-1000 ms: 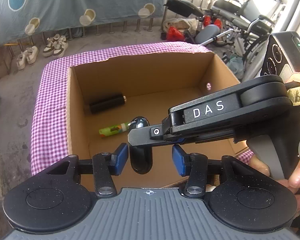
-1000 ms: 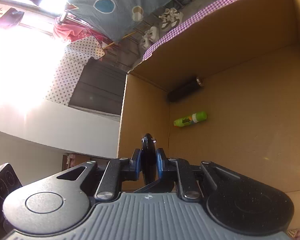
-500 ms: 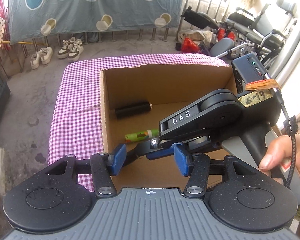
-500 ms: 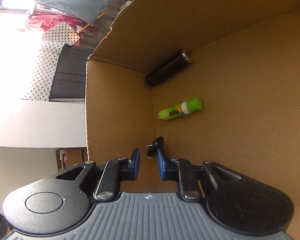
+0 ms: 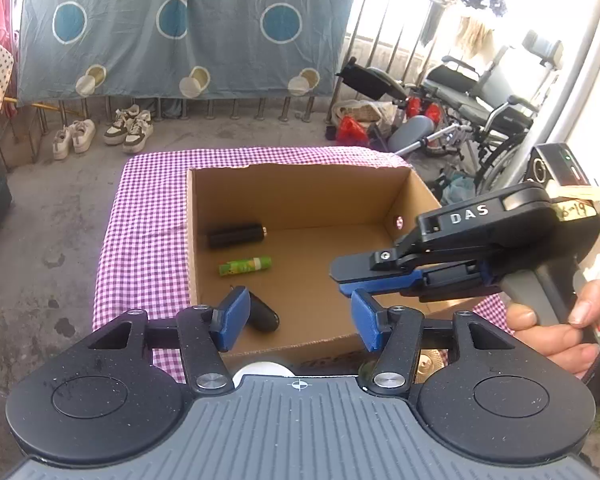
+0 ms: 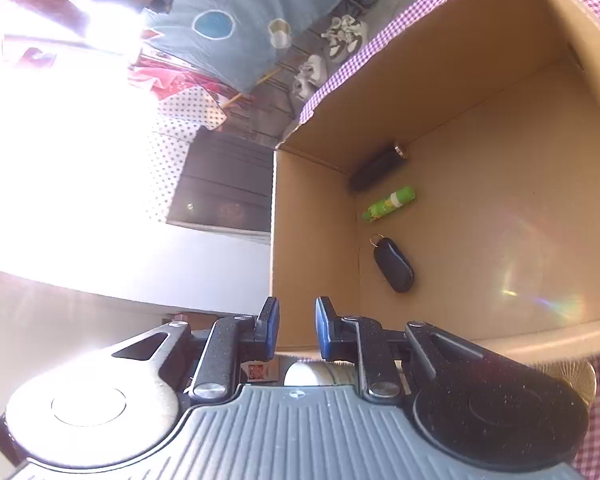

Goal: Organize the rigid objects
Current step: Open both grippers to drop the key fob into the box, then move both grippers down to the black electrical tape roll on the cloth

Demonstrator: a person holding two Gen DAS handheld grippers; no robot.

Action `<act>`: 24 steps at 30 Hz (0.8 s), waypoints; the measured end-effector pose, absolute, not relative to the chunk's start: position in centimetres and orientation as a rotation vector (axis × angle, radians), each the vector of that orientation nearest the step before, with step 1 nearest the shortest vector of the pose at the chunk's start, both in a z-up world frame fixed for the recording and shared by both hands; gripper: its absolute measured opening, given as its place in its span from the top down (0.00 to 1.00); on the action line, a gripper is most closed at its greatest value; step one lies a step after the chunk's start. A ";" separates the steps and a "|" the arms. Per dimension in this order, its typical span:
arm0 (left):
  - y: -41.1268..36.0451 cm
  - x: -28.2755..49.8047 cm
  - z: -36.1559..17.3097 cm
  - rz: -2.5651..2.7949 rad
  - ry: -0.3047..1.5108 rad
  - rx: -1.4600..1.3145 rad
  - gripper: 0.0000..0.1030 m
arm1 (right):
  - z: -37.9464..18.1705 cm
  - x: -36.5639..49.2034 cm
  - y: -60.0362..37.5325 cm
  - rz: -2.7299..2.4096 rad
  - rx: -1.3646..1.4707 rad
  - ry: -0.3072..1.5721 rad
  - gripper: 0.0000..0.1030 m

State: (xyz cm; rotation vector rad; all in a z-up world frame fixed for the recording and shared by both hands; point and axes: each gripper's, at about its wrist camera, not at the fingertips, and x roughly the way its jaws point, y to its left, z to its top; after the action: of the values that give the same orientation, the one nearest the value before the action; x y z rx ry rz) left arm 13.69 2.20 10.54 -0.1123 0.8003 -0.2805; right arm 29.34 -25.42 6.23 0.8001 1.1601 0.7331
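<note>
Three things lying flat on the floor of the open cardboard box [image 5: 300, 184], all near its left wall, none touching. Black cylinder [image 5: 236, 235] with a brass tip sits farthest back, green tube [image 5: 245, 266] with a white band in the middle, black key fob [image 6: 394, 265] with ring nearest.

Sunlit concrete floor [image 5: 56, 216], hanging blue sheet [image 5: 180, 36], wheelchair [image 5: 488, 108]
</note>
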 end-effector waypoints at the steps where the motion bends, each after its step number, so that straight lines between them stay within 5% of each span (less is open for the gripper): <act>1: 2.2 13.2 10.7 -0.287 0.795 -0.115 0.45 | 6.5 28.2 -26.3 0.742 0.814 1.136 0.79; 12: 0.7 8.8 7.8 -0.407 0.850 -0.132 0.40 | 3.9 14.4 -35.0 0.646 0.886 0.921 0.79; 24: -5.8 6.2 0.4 -0.499 1.035 0.018 0.40 | -1.2 10.5 -32.2 0.495 0.637 0.975 0.78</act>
State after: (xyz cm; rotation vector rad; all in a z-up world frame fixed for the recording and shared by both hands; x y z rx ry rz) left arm 6.20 -5.83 0.40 0.0180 1.0351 -0.4986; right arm 10.51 -32.17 -1.19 0.6370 0.9749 0.4950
